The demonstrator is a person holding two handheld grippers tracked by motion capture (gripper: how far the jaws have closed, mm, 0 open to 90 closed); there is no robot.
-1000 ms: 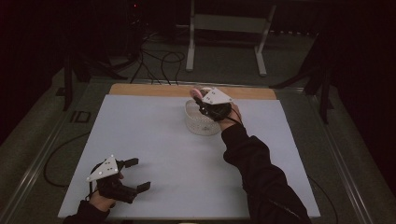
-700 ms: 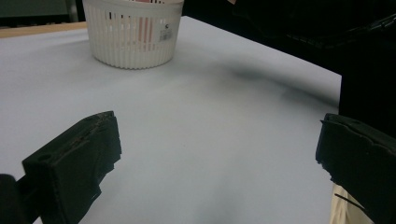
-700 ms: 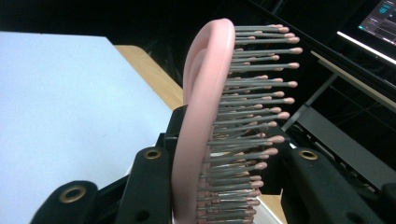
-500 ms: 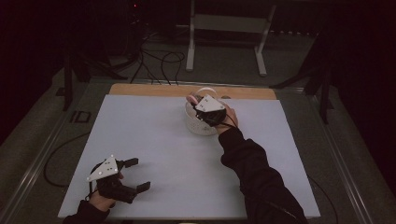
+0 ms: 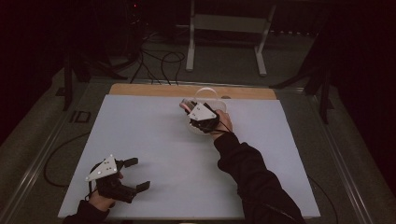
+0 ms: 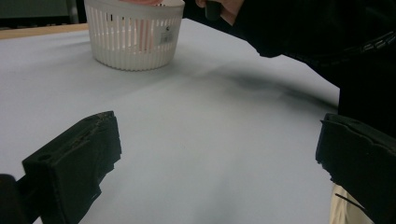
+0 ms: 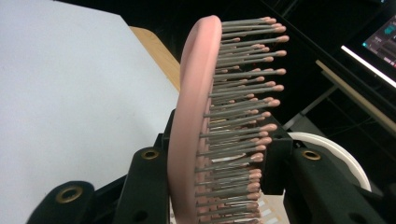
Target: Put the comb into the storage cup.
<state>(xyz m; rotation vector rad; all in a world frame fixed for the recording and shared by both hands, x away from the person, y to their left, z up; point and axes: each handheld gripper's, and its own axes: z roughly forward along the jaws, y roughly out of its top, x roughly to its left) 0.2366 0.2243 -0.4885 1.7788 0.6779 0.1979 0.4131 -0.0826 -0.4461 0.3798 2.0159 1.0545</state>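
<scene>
A pink hairbrush (image 7: pixel 201 121) with grey bristles stands upright between the jaws in the right gripper view, and my right gripper (image 7: pixel 219 186) is shut on it. In the high view that gripper (image 5: pixel 198 114) hangs over a white slotted basket (image 5: pixel 215 99) at the far middle of the table, with the hairbrush (image 5: pixel 185 103) poking out to its left. The basket (image 6: pixel 135 35) also appears far off in the left gripper view. Near the table's front left corner my left gripper (image 5: pixel 137 173) rests open, nothing between its jaws.
A pale sheet (image 5: pixel 154 140) covers the table, with a wooden strip (image 5: pixel 140 89) along its far edge. Cables (image 5: pixel 159 58) and a metal stand (image 5: pixel 224 37) lie on the dark floor beyond. A black sleeve (image 5: pixel 252 177) crosses the table's right half.
My right gripper has lifted the hairbrush and drifted slightly toward the near side above the basket. The left gripper has stayed put.
</scene>
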